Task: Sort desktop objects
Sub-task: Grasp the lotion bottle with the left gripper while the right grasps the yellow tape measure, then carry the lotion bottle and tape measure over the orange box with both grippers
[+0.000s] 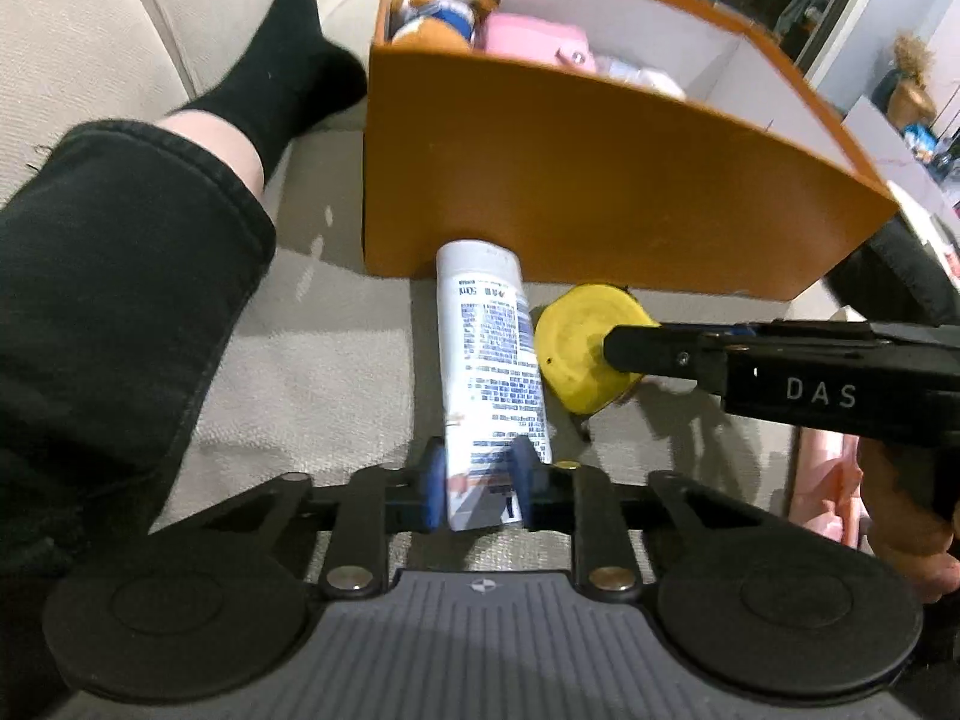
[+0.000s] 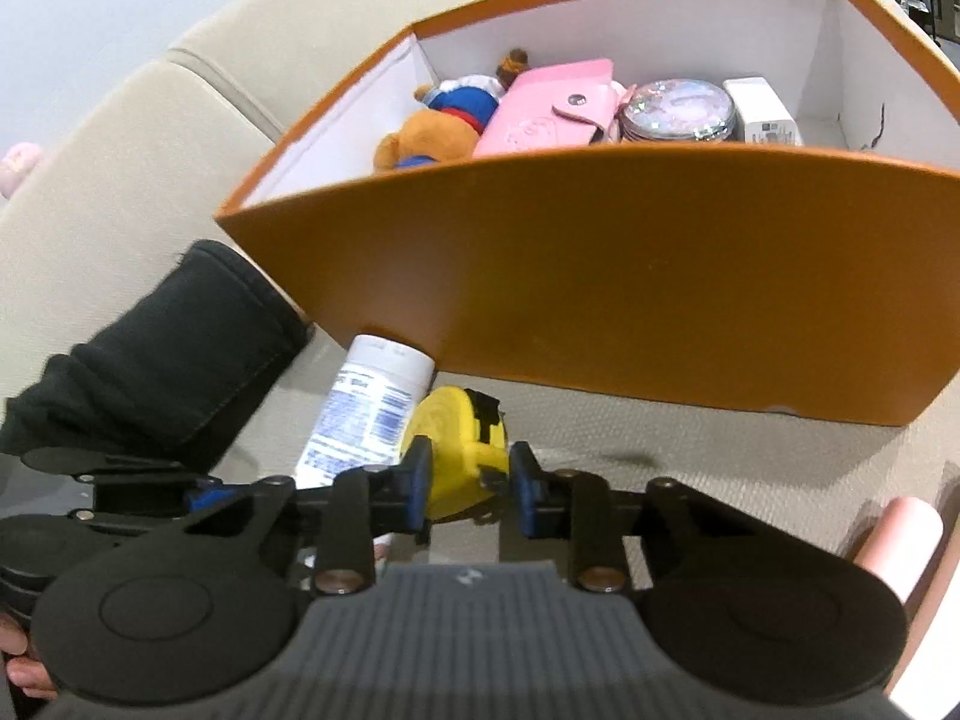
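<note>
Step in hand: I judge this to be a double pickup, one item per claw, ahead of a drop into the orange box.
Left gripper: narrow, its blue pads pressed on the crimped tail end of the white tube. I read this as a grip.
Right gripper: narrow, with the yellow tape measure between its pads. The left pad sits against the yellow body; contact at the right pad looks made, but blur leaves some doubt.
Tube position: lying flat on the beige cushion, cap end touching the foot of the box's front wall, tail end in my left claw.
Tape measure position: on the cushion just beside the tube, near the box wall, not touching it as far as I can tell.
Box contents: plush toy, pink wallet, round glittery case and white charger, all toward the back and left. The near right floor looks free.
Technique, left: I hold the tube by its soft end, so I expect the cap end to droop. I should lift straight up, then clear the front wall before moving forward.
Technique, right: the tape measure is hard and rounded. I should confirm both pads are seated before lifting, or it may twist out.
Clearance: the two claws work close together, and the person's leg lies just left of the tube. I should raise them one after the other.
</note>
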